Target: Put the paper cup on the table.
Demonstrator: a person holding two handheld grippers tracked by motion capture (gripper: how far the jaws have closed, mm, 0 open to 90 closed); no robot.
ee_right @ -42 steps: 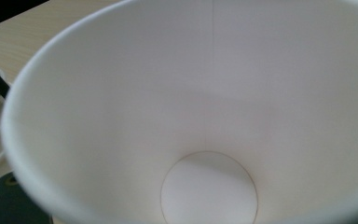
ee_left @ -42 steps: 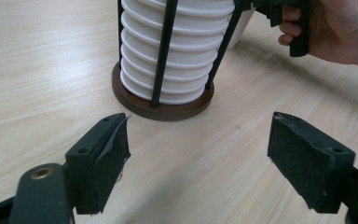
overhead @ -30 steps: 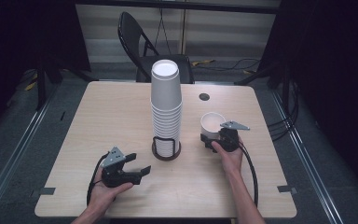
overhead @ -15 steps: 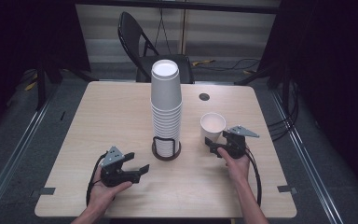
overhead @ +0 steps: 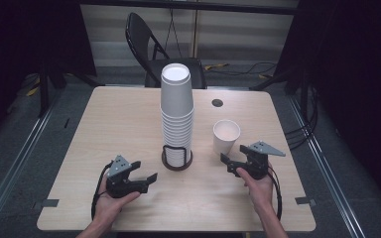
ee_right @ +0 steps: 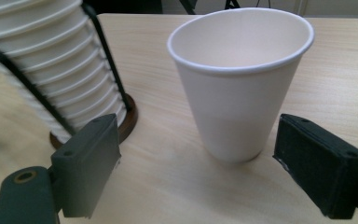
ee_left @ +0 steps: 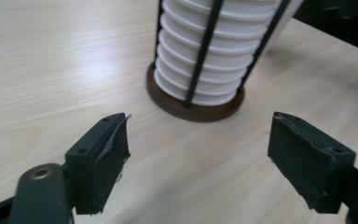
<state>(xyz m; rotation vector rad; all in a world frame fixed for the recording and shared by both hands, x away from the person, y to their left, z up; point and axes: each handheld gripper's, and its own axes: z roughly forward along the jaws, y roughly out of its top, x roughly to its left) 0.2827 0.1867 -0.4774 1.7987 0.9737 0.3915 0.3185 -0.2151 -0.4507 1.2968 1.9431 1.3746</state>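
Wood-grain table [overhead: 129, 124], pale and rounded at the corners, carries everything. Behind it, at 12 o'clock in the high view, stands a black folding chair [overhead: 144, 39] on grey floor.

At the table's centre rises a tall stack [overhead: 177, 111] of white paper cups, nested mouth-up, its foot held in a holder [overhead: 176, 157] with a round brown base and thin black upright wires. In the left gripper view the holder sits straight ahead at 12 o'clock; in the right gripper view it lies at 10 o'clock.

1 single white cup [overhead: 226, 137] stands upright and empty on the table at about 3 o'clock from the holder, apart from it. In the right gripper view the cup stands at 12 o'clock just beyond the jaws, touching neither.

Left gripper [overhead: 149, 181] rests low near the table at 7 o'clock from the holder, held in the person's left hand [overhead: 111, 201]; its 2 jaws are spread wide with nothing between them but bare table.

Right gripper [overhead: 226, 165] sits at 5 o'clock from the cup, just beside it, held in the right hand [overhead: 258, 186]; its jaws are likewise spread wide, gripping nothing. A grey 3-cornered plate tops it.

A small dark round disc [overhead: 217, 102] lies on the table at 1 o'clock from the stack.
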